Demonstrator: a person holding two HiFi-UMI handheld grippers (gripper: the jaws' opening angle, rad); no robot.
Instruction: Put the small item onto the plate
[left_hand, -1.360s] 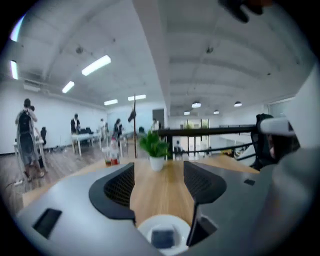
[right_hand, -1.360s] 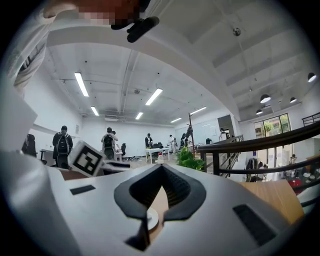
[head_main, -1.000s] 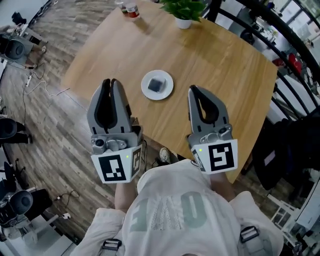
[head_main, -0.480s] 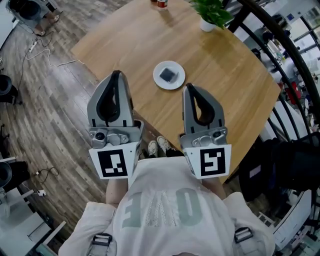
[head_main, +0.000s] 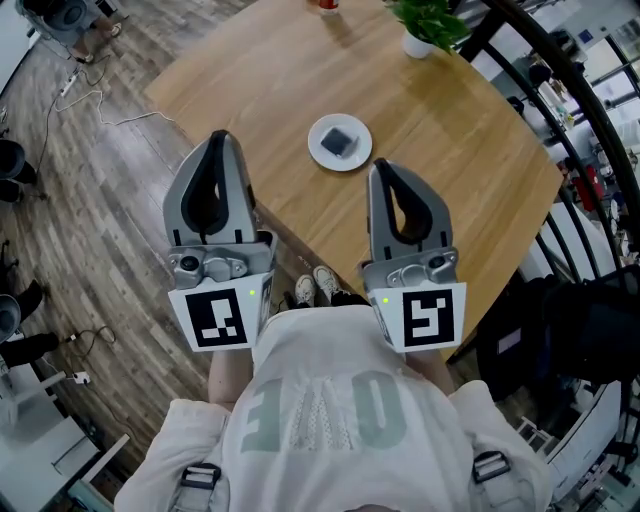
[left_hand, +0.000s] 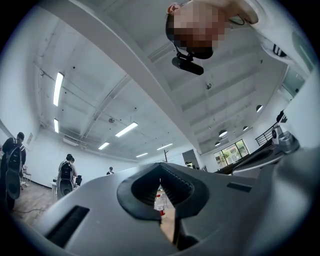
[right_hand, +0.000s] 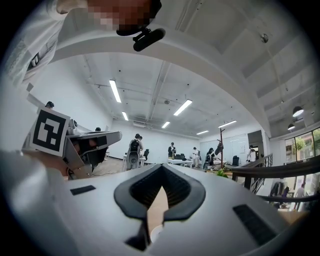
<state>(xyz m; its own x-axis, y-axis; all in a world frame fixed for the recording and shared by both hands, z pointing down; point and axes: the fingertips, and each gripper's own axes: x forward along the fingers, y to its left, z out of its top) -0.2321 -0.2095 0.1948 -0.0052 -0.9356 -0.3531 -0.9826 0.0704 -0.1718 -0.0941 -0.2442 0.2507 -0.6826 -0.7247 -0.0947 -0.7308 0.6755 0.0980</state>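
Nearest, the left gripper (head_main: 218, 140) and right gripper (head_main: 383, 167) hover side by side, apart from each other, each with its fingers pressed together on nothing. Just beyond their tips, a white plate (head_main: 317, 140) sits on the wooden table (head_main: 450, 150). The small dark item (head_main: 339, 142) lies on the plate. A potted plant (head_main: 428, 22) stands at the far edge.

Head view: the dark small item (head_main: 340, 141) on the plate (head_main: 322, 152), ahead of the fingertips of the left gripper (head_main: 218, 138) and right gripper (head_main: 380, 167), is too small to identify. Well beyond the fingers, the potted plant (head_main: 428, 22) and a red-capped container (head_main: 327, 5) are cut off by the top edge.

Right gripper view: the slit below the closed fingertips shows only a sliver of table (right_hand: 158, 205) and an unidentifiable white edge (right_hand: 155, 234).

Left gripper view: the same slit shows a blurred bottle (left_hand: 159, 202).
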